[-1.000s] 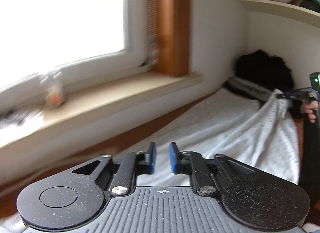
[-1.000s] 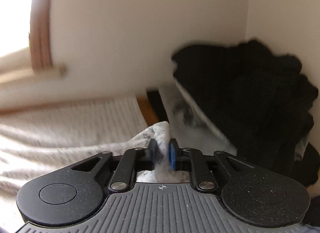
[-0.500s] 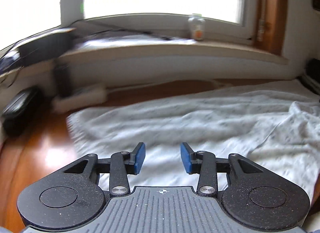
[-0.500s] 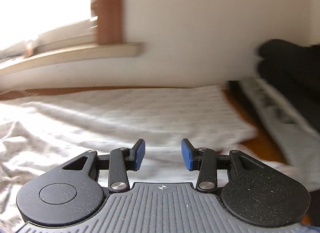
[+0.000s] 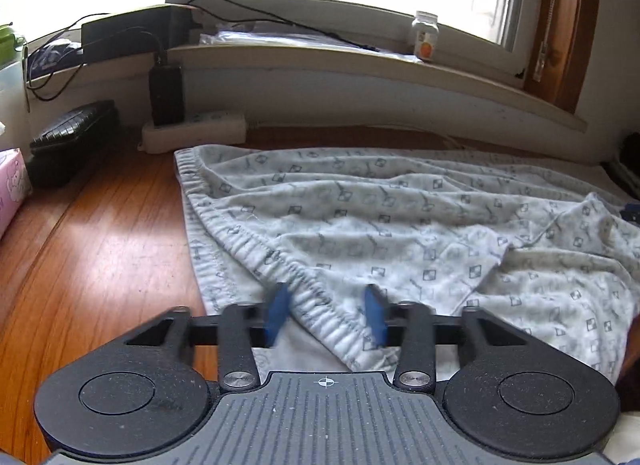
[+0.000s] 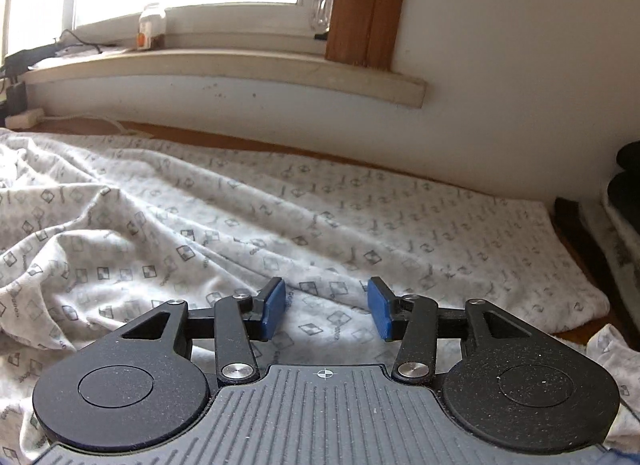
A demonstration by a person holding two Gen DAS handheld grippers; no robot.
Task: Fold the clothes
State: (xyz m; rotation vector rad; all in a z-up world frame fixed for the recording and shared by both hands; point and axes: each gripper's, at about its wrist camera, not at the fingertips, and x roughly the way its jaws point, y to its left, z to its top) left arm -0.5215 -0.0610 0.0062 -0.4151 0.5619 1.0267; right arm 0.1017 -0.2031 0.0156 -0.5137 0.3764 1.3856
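Two grippers work the patterned garment [image 5: 400, 217]: left gripper [image 5: 326, 315] apparently closing on its waistband [image 5: 320, 307] to fold; right gripper [image 6: 326, 309] opening, empty.

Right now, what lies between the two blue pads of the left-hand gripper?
The elastic waistband of the patterned grey garment crosses that gap. The left gripper has its jaws closing, pads not yet pressing it. The left wrist view shows this.

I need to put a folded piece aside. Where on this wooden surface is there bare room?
Bare wood lies left of the patterned garment, bordered by the pink box, black case and power strip. The right end is crowded with dark clothes.
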